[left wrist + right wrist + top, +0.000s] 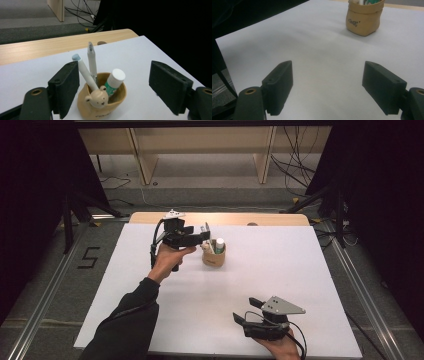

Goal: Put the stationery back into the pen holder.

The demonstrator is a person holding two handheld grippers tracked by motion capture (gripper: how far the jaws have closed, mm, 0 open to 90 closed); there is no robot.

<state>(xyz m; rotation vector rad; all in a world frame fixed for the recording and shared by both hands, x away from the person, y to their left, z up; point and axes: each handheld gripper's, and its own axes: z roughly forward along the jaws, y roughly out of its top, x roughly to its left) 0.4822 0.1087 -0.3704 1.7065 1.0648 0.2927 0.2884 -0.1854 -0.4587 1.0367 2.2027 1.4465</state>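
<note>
A tan pen holder [213,256] with a small bear face [98,98] stands on the white table [280,265], a little behind its middle. In it lean a white pen [92,62], a pale-blue-capped pen [83,70] and a white-capped glue stick [115,81]. My left gripper [205,233] hovers just left of the holder, jaws open and wide apart, with the holder's top between them and nothing pressed. My right gripper [246,310] rests near the table's front edge, open and empty, facing the holder [363,20] from afar.
A bare wooden strip [220,218] runs along the table's far edge. Behind it are wooden furniture legs [145,165] and loose cables [295,165] on the floor. Dark curtains and stand legs flank both sides.
</note>
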